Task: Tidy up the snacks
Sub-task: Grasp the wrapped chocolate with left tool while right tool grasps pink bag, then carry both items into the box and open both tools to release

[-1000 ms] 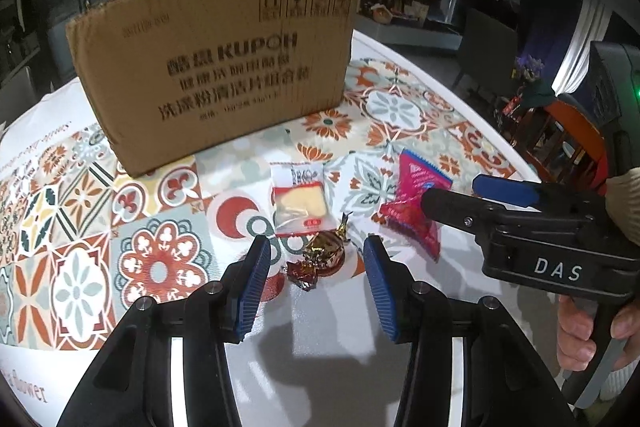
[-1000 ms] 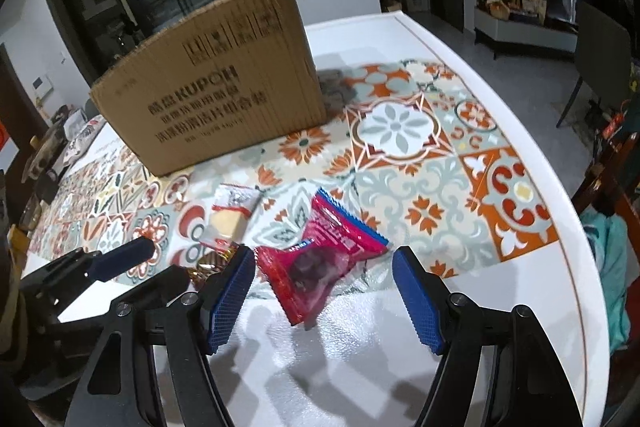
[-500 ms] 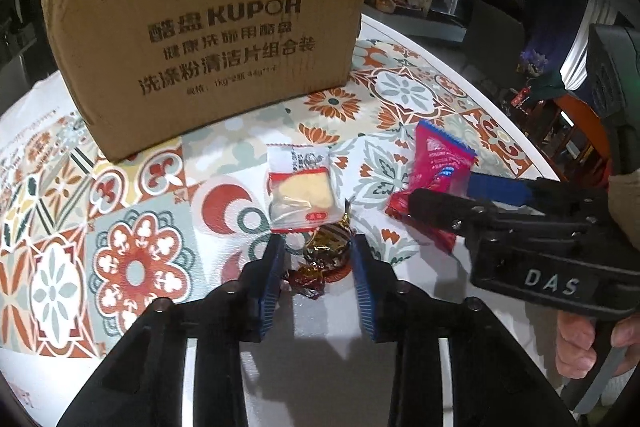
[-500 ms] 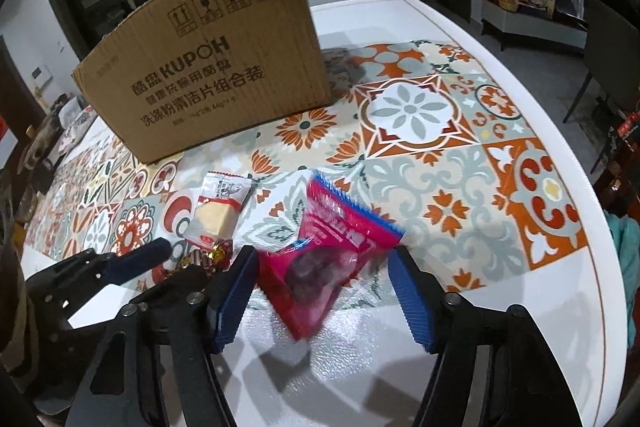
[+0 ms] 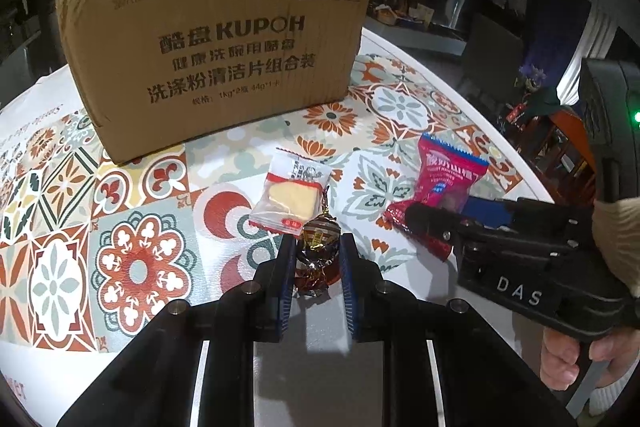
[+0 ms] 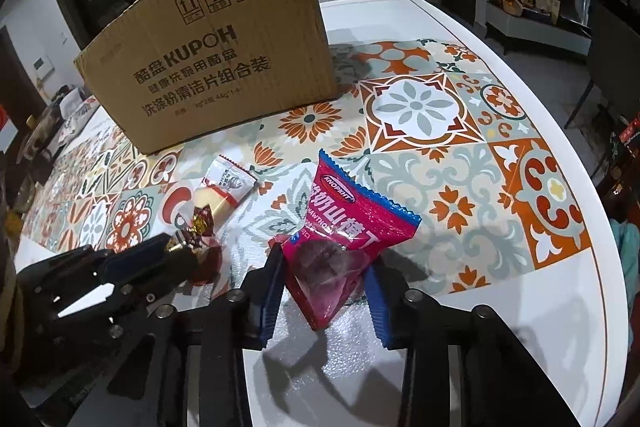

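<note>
Foil candy [image 5: 318,254]: a small twist-wrapped sweet in brown and gold foil, lying on the table near its front edge, just in front of the clear packet and touching its near corner in the left wrist view.
Left gripper [image 5: 317,263]: closed down onto the foil candy; both blue pads press against the wrapper's sides, with only the candy's width between them.
Pink snack bag [image 6: 340,239]: a crinkled pink packet with a blue serrated top edge and white lettering, lying on the table to the right of the foil candy, its narrow end pointing toward the camera.
Right gripper [image 6: 322,281]: fingers narrowed around the lower part of the pink snack bag; the left pad touches the wrapper and the right pad sits at its edge. Whether the grip is firm cannot be told.
Clear packet [image 5: 291,195]: a transparent wrapper with red trim holding a pale yellow cake piece, flat on the table between the foil candy and the box.
Cardboard box [image 5: 216,55]: a brown carton printed "KUPOH" with Chinese text, standing behind the snacks, well apart from them.
Table [image 6: 500,327]: white top with a patterned tile-print cover in orange, red and grey-green under the snacks and box.
</note>
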{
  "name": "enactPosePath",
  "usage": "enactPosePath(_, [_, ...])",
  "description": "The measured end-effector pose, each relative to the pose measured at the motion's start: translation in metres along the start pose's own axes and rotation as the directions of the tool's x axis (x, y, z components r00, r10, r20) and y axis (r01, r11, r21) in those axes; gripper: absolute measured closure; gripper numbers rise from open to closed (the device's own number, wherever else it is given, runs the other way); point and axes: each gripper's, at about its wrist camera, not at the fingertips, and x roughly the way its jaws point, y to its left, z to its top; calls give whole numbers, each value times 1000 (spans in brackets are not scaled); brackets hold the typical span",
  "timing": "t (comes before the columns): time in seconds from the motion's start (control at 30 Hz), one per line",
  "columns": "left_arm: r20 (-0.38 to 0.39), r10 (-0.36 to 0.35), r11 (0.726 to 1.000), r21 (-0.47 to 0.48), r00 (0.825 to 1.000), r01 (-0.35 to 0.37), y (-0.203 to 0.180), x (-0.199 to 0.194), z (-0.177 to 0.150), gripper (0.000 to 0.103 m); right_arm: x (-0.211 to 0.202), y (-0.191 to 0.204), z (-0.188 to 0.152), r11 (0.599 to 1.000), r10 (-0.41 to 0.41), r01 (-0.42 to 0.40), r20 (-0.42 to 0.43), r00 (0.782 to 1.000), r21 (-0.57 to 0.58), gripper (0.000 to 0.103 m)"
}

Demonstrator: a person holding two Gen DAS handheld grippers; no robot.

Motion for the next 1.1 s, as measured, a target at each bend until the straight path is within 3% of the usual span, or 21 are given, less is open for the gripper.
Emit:
enactPosePath(0.47, [100, 7, 1000, -25, 995, -5, 2, -47, 8, 81, -38, 18, 7, 999, -8, 12, 86, 996, -46, 66])
enactPosePath(1.1, [261, 40, 999, -24, 965, -35, 7, -118, 38, 81, -104, 57, 34, 990, 33, 2, 248, 968, -139, 66])
